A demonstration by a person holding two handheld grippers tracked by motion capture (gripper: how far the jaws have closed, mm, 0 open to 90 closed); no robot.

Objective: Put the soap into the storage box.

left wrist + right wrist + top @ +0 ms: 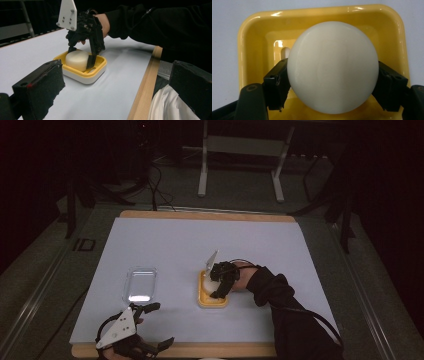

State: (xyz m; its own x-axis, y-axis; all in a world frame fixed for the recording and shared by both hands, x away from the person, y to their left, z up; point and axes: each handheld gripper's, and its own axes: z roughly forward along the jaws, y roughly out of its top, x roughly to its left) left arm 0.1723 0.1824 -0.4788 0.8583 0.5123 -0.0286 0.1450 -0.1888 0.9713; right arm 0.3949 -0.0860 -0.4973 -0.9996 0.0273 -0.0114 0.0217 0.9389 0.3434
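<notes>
The desk point(165, 240) is covered by a pale, matt sheet with a wooden edge showing at the far and near sides; around it the room is dark, with grey floor, loose cables point(159, 185) and the white legs of a frame point(240, 160) beyond the far edge. Right of the middle sits a yellow dish point(252, 32) on a white base; the right gripper point(218, 281) reaches down into it, its jaws closed against both sides of a white round soap point(333, 67) (seen from the left gripper view, the soap rests in the dish). A clear plastic lid point(140, 284) lies flat to the left, well apart from the dish; the left gripper point(155, 322) hovers at the near edge, jaws spread wide and holding nothing.
</notes>
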